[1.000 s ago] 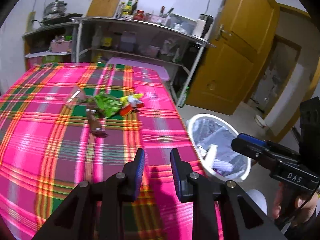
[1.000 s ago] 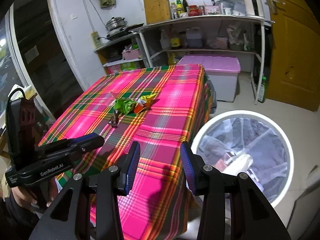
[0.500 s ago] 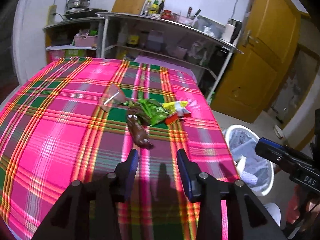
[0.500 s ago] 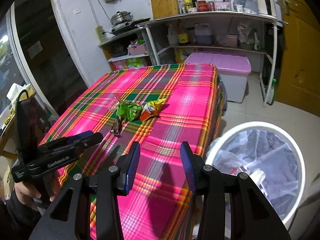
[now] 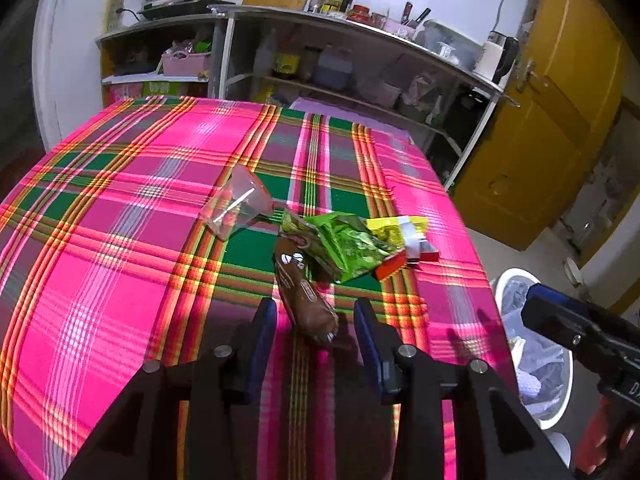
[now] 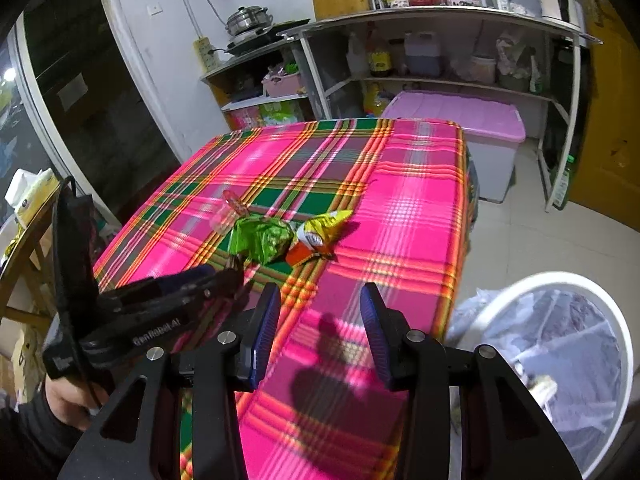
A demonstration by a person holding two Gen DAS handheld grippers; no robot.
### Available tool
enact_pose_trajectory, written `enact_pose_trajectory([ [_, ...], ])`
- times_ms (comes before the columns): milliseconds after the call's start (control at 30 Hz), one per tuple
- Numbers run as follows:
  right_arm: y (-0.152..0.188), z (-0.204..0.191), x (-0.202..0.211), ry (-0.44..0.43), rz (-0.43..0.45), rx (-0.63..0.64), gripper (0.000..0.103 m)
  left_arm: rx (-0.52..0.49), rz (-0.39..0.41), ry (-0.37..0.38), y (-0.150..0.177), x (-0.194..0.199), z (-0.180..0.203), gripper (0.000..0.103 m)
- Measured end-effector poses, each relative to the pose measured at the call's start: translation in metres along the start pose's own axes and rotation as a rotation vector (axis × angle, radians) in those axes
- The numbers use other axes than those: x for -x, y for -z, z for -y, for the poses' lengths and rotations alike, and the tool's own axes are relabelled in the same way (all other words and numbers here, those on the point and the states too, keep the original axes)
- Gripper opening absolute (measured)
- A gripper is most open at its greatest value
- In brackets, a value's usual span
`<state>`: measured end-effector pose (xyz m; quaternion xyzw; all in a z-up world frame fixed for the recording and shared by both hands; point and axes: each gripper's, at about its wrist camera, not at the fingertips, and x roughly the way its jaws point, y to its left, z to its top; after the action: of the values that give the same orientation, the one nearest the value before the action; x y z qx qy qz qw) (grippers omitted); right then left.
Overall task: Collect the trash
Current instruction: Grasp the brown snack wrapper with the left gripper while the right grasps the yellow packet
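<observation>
Currently, in the left wrist view, the left gripper (image 5: pixel 315 322) stands open, its jaws having just widened; the brown wrapper (image 5: pixel 303 294) lies between the fingertips, untouched, running toward 11 o'clock. In the right wrist view, the right gripper (image 6: pixel 320 322) is open and empty; the green wrapper (image 6: pixel 260 238) lies at 11 o'clock, well apart on the tablecloth (image 6: pixel 416 216).

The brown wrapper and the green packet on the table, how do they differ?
The brown wrapper is long, narrow and dark; the green packet is broader, crumpled and bright. The brown wrapper lies nearest the left tongs, its end between the open tips; the green packet lies farther off, overlapping the brown wrapper's far end. Both lie flat on the plaid tablecloth.
</observation>
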<state>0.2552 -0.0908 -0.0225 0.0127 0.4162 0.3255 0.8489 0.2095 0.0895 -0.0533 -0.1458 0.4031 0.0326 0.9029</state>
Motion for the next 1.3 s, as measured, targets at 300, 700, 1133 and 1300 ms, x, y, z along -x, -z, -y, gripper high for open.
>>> enact_pose_trajectory([
  [300,-0.02,-0.004,-0.039,-0.015,-0.055,-0.012,0.043,0.005,-0.011,-0.009,0.0,-0.012,-0.006,0.025],
  [700,-0.041,0.002,-0.073,-0.04,-0.103,-0.056,0.043,0.035,0.008,0.023,0.01,0.003,-0.017,0.023],
  [1133,-0.035,0.002,-0.079,-0.035,-0.109,-0.046,0.031,0.04,0.018,0.023,0.016,0.012,-0.021,0.023],
  [1300,-0.027,0.0,-0.064,-0.026,-0.079,-0.027,0.03,0.035,0.022,0.019,0.018,0.017,-0.022,0.023],
])
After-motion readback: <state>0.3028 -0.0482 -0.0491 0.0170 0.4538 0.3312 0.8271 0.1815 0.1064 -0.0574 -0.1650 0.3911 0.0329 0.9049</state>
